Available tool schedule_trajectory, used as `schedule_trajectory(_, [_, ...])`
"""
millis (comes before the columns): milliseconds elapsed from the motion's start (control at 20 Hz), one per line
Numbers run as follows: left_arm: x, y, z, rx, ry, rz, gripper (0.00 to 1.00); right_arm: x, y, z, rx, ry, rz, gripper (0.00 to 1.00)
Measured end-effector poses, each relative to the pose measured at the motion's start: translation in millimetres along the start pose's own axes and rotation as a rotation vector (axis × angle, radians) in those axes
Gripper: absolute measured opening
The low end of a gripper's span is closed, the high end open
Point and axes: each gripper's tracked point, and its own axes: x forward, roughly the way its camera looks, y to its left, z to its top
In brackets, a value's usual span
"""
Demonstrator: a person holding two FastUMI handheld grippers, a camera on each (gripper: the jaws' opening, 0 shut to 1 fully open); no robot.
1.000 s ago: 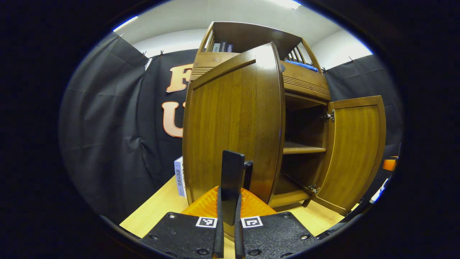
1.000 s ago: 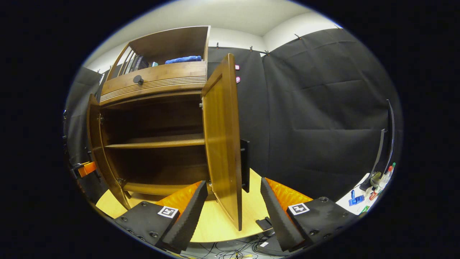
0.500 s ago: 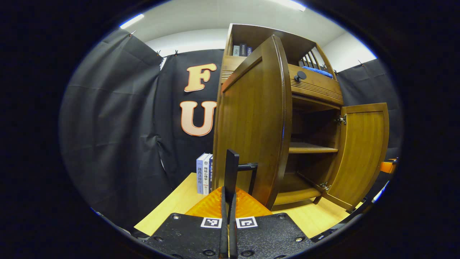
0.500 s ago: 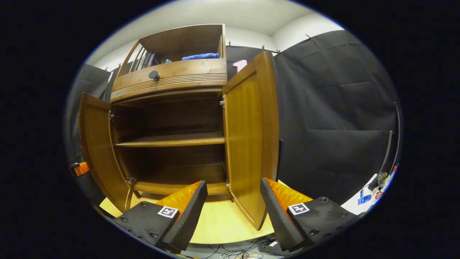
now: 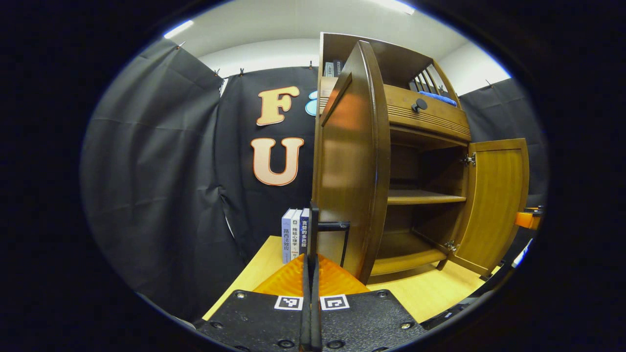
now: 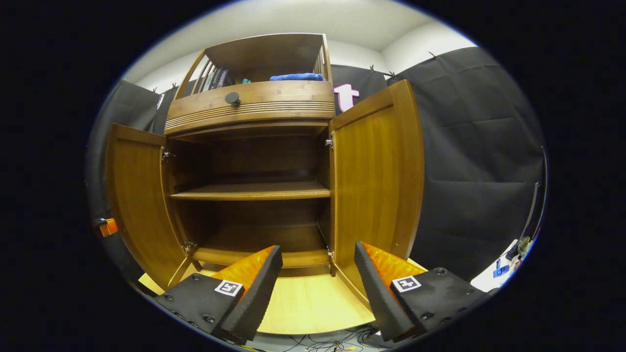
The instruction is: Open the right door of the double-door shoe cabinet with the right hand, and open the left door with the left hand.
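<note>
What changed: the left door [image 5: 349, 161] has swung farther out than it was a second ago, and the right door [image 6: 376, 176] now stands wider too.
Meaning: both doors of the shoe cabinet [image 6: 254, 105] look open, so the job seems almost done; letting go may be all that is left.
Left tool [image 5: 311, 274]: its fingers are closed tight on the thin dark handle [image 5: 332, 226] of the left door, near the door's low edge.
Right tool [image 6: 318, 278]: its fingers are spread apart and hold nothing; it hangs in front of the cabinet, apart from the right door.
Where things are: the cabinet stands on the pale wood surface [image 6: 308, 305], shelves bare inside.
Hard to see: the right door's handle is hidden behind the door. The books [image 5: 295, 234] left of the cabinet are partly hidden by the left door. Small things at the far right edge are too tiny to name.
</note>
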Motion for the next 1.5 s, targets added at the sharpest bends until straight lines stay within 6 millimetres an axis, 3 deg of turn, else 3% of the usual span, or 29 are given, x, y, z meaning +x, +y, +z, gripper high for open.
schedule_trajectory(50, [-10.1,3.0,0.1,-0.009,0.004,-0.012,0.0,-0.8,4.1,-0.4,-0.002,-0.002,-0.003,1.0])
schedule_trajectory(250, [-14.9,12.9,-2.5,-0.023,0.01,-0.03,0.02,-3.1,20.0,-2.9,-0.007,-0.005,0.002,1.0])
schedule_trajectory(300, [-15.6,14.1,-2.7,-0.032,0.01,-0.035,0.01,-3.2,23.7,-2.6,-0.009,-0.006,0.003,0.89])
schedule_trajectory(450, [-17.5,16.4,-3.3,-0.024,0.013,-0.042,0.0,-9.5,29.1,-1.0,-0.018,-0.015,0.0,0.96])
schedule_trajectory(550, [-19.8,21.3,-4.6,-0.028,0.02,-0.037,0.02,-12.4,31.6,-0.9,-0.026,-0.016,0.0,0.89])
schedule_trajectory(700, [-30.9,27.8,-7.6,-0.023,0.044,-0.006,0.0,-16.1,30.9,1.4,-0.039,-0.021,-0.005,0.89])
schedule_trajectory(800, [-42.3,22.8,-11.8,-0.051,0.066,-0.012,0.0,-6.4,25.3,9.5,-0.047,-0.022,-0.009,0.89])
schedule_trajectory(1100, [-66.2,-0.5,-17.0,-0.134,0.105,-0.013,0.0,-3.2,16.4,12.4,-0.05,-0.016,-0.009,0.89])
schedule_trajectory(1350, [-78.3,-25.4,-8.8,-0.134,0.123,0.011,0.02,-6.5,-0.4,16.2,-0.044,-0.013,-0.017,0.89])
schedule_trajectory(1500, [-82.9,-43.1,9.0,-0.121,0.096,0.02,0.0,-7.1,-14.0,20.5,-0.041,-0.014,-0.028,0.89])
